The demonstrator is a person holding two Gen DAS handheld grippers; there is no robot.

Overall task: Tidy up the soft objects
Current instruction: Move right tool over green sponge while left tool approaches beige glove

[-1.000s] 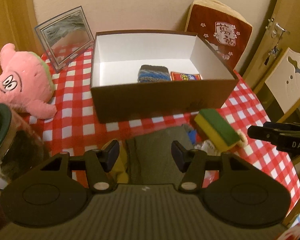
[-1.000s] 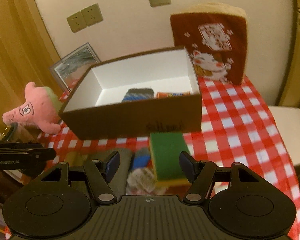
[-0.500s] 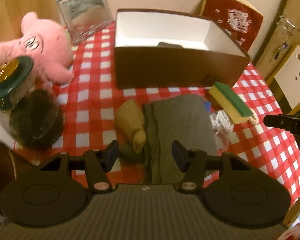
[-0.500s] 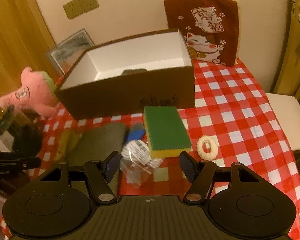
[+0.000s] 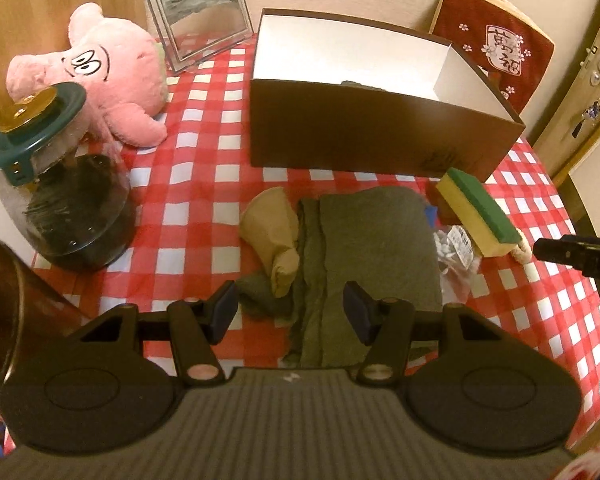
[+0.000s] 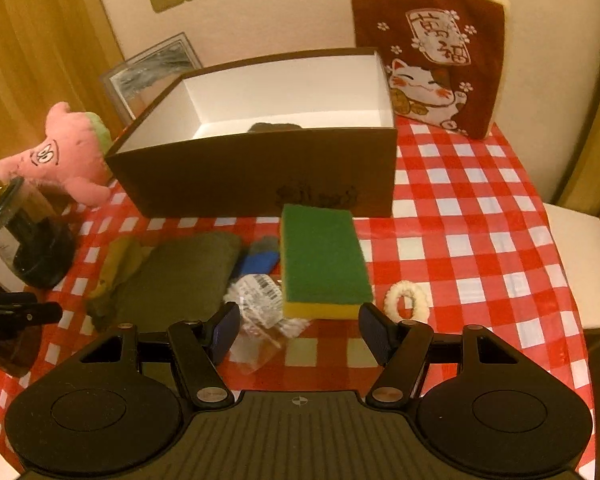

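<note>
My left gripper (image 5: 290, 312) hangs with jaws apart over a folded olive cloth (image 5: 374, 240) on the checked table (image 5: 196, 184); a tan pouch (image 5: 272, 232) lies beside it, a sponge (image 5: 478, 210) rests near the brown box (image 5: 376, 136), which holds something dark, possibly fabric.

box (image 6: 260, 176) behind sponge (image 6: 320, 260) | cloth (image 6: 180, 276) left of sponge | ring (image 6: 406, 300) right
</note>
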